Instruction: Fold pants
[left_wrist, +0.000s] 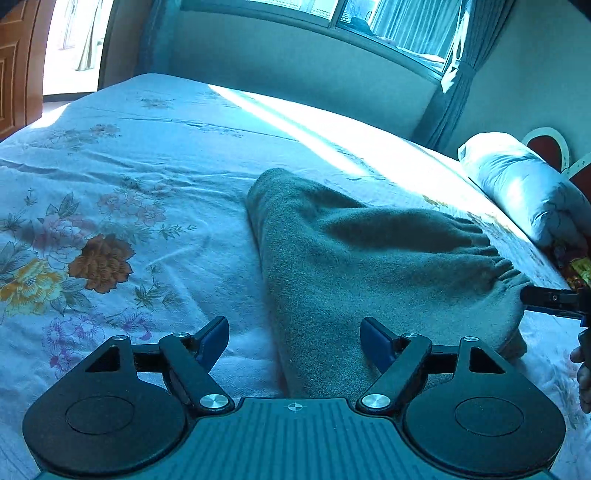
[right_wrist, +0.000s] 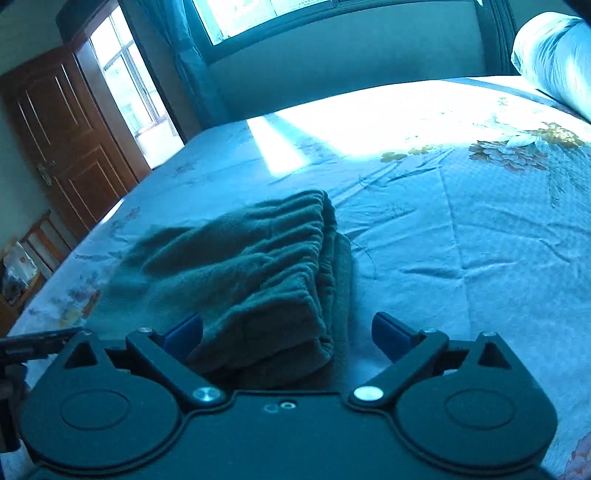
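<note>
Fuzzy green fleece pants (left_wrist: 354, 266) folded on wrinkled floral bedsheet (left_wrist: 122, 206), both grippers' fingers spread wide, empty.

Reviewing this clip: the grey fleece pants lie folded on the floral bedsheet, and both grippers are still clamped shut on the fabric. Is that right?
Not quite. The pants do lie folded on the floral bedsheet, but neither gripper is clamped: the left gripper and right gripper both stand open, pads off the fabric, as each wrist view shows.
</note>
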